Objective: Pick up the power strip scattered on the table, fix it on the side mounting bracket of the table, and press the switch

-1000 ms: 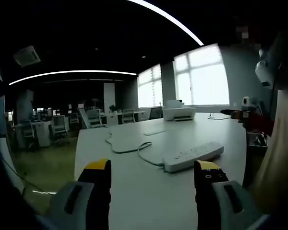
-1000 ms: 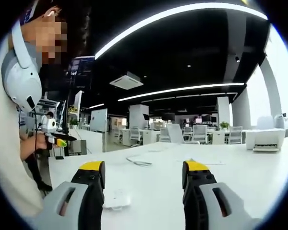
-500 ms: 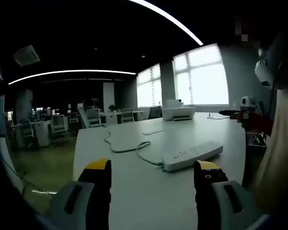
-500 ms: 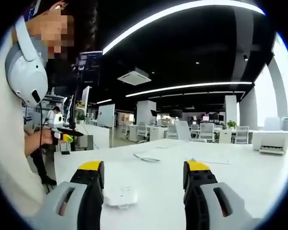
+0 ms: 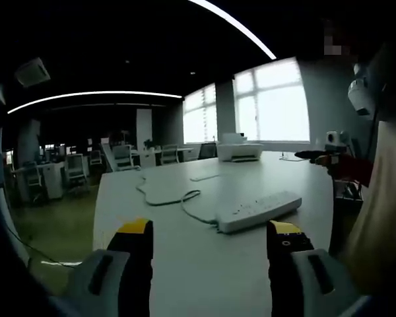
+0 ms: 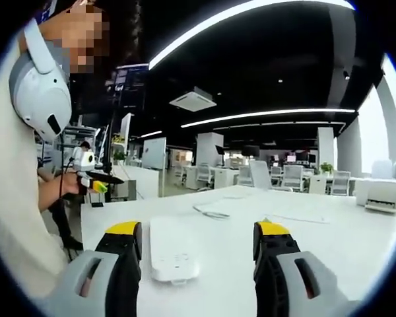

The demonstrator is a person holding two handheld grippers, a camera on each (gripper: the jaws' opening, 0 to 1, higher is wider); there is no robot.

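Observation:
A white power strip point(image 5: 259, 211) lies flat on the white table point(image 5: 185, 277), and its white cord point(image 5: 162, 198) loops away behind it. My left gripper point(image 5: 210, 241) is open above the near table edge, the strip lying ahead of it and to the right. In the right gripper view the same power strip point(image 6: 173, 249) points end-on toward me. My right gripper point(image 6: 197, 244) is open, and the strip lies just inside its left jaw's line, on the table point(image 6: 330, 244). Neither gripper touches the strip.
A person point(image 6: 13, 198) stands at the table edge and also shows as a person point(image 5: 383, 198) in the left gripper view. A white printer point(image 5: 239, 152) sits at the far end. Office desks and chairs point(image 5: 72, 175) fill the room beyond.
The right gripper view has moved in on the strip, which now looks larger and higher between the jaws. The left gripper view has shifted slightly. Both grippers stay open.

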